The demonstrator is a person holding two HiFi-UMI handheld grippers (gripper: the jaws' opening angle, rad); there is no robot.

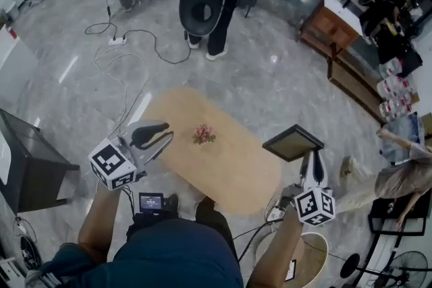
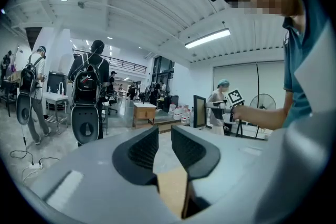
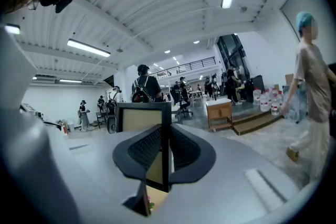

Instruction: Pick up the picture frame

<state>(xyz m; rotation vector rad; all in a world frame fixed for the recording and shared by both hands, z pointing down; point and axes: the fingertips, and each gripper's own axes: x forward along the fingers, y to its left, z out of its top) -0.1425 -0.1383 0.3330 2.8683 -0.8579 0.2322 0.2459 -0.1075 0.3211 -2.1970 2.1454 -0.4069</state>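
The right hand-held gripper (image 1: pixel 310 160) pinches the picture frame (image 1: pixel 293 143), held in the air beside the right end of the worktop (image 1: pixel 229 172); the left hand-held gripper (image 1: pixel 166 135) is spread, empty. A small flower sprig (image 1: pixel 203 134) lies mid-worktop.

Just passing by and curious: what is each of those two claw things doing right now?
Left gripper: open, nothing between its jaws.
Right gripper: closed on the picture frame.
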